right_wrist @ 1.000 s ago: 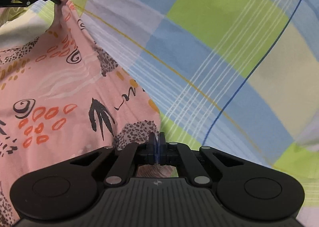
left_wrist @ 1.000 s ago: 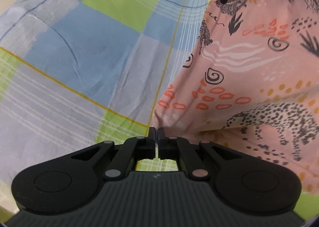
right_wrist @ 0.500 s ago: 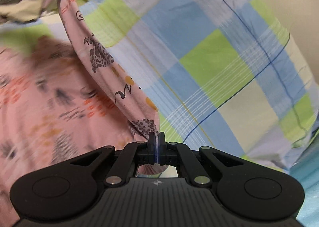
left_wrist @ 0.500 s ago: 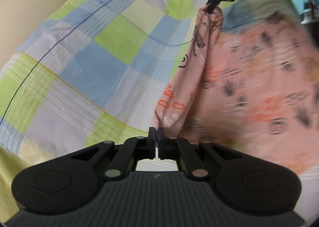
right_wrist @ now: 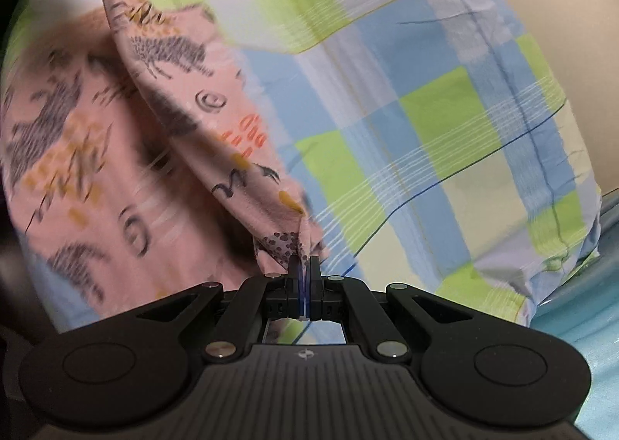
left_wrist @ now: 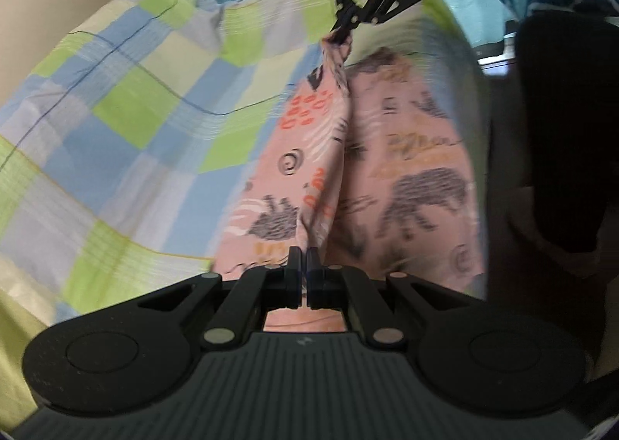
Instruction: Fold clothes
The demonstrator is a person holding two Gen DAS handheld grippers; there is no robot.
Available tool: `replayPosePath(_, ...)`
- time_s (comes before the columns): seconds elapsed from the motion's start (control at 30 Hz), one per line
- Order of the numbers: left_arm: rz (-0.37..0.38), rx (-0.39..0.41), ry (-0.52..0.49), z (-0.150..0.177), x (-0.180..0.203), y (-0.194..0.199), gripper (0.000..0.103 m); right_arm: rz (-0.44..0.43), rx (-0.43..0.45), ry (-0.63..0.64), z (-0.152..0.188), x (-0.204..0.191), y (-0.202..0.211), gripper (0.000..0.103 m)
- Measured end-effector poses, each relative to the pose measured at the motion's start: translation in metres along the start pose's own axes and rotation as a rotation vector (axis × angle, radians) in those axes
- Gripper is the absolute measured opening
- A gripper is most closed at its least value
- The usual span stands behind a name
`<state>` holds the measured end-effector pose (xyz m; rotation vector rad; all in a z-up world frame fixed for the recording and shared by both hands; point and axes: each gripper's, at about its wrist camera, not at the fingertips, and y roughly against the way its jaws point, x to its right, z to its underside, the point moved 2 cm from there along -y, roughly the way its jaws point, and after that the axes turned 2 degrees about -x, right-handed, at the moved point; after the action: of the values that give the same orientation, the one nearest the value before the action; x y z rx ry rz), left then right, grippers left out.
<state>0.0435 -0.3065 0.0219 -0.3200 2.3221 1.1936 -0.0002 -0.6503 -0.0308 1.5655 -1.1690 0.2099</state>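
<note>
A pink garment [left_wrist: 406, 153] printed with dark animals, spirals and orange dots hangs in the air above the bed. My left gripper [left_wrist: 303, 258] is shut on one corner of it. My right gripper [right_wrist: 304, 266] is shut on another corner of the same garment [right_wrist: 96, 138]. In the left wrist view the right gripper [left_wrist: 342, 28] shows at the top, pinching the cloth's far corner. The edge between the two grippers is pulled into a ridge, and the rest droops below, blurred.
A checked bedsheet [left_wrist: 127, 122] in blue, green and pale lilac lies under the garment, also visible as the bedsheet [right_wrist: 445, 122]. A dark shape [left_wrist: 561, 130] fills the right side of the left wrist view. A turquoise surface [right_wrist: 580, 324] lies past the sheet's corner.
Both grippers have risen, lifting the garment off the sheet. The cloth that lay flat now hangs between them, and the bed's edges have come into view.
</note>
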Motion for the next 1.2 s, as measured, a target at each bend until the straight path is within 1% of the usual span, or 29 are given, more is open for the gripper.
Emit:
replayPosePath(0.1,0.029,-0.008,-0.015,-0.002,0.025,-0.007,0.001,-0.021,-0.027,0.066,0.010,-0.023,-0.007,0.000)
replayPosePath(0.17,0.049,-0.017,-0.047,-0.001,0.040,-0.011,0.001,-0.036,-0.048,0.108,0.017,-0.036,-0.012,0.000)
replayPosePath(0.2,0.059,-0.022,-0.064,-0.001,0.047,-0.012,0.001,-0.039,-0.059,0.113,0.021,-0.039,-0.013,0.003)
replayPosePath(0.23,0.067,-0.025,-0.075,0.000,0.051,-0.014,0.001,-0.037,-0.068,0.116,0.024,-0.040,-0.013,0.009)
replayPosePath(0.3,0.082,-0.032,-0.094,0.003,0.058,-0.016,0.001,-0.025,-0.081,0.101,0.032,-0.039,-0.013,0.011)
replayPosePath(0.4,0.088,-0.038,-0.085,0.006,0.058,-0.019,0.001,-0.004,-0.100,0.061,0.044,-0.037,-0.013,0.019)
replayPosePath(0.47,0.088,-0.039,-0.075,0.007,0.056,-0.020,0.001,0.001,-0.102,0.043,0.048,-0.039,-0.013,0.019)
replayPosePath(0.53,0.088,-0.040,-0.063,0.006,0.056,-0.019,0.001,0.006,-0.096,0.039,0.051,-0.044,-0.012,0.023)
replayPosePath(0.6,0.090,-0.041,-0.049,0.005,0.055,-0.019,0.001,-0.008,-0.098,-0.006,0.051,-0.045,-0.012,0.024)
replayPosePath(0.63,0.088,-0.042,-0.050,0.004,0.055,-0.019,0.001,-0.027,-0.098,-0.068,0.050,-0.041,-0.012,0.024)
replayPosePath(0.77,0.087,-0.053,-0.073,0.005,0.058,-0.021,0.001,-0.173,-0.088,-0.427,0.058,-0.013,-0.009,0.024)
replayPosePath(0.87,0.096,-0.056,-0.077,0.005,0.060,-0.021,0.001,-0.241,-0.066,-0.623,0.067,0.004,-0.002,0.028)
replayPosePath(0.9,0.100,-0.054,-0.070,0.005,0.060,-0.020,0.001,-0.268,-0.059,-0.703,0.070,0.010,0.001,0.033)
replayPosePath(1.03,0.112,-0.048,-0.081,0.004,0.065,-0.018,0.001,-0.332,-0.029,-1.044,0.086,0.035,-0.003,0.034)
replayPosePath(1.13,0.108,-0.055,-0.116,0.005,0.070,-0.019,0.001,-0.351,-0.014,-1.204,0.092,0.042,-0.017,0.034)
replayPosePath(1.2,0.107,-0.056,-0.120,0.005,0.070,-0.019,0.001,-0.360,-0.019,-1.252,0.091,0.042,-0.025,0.034)
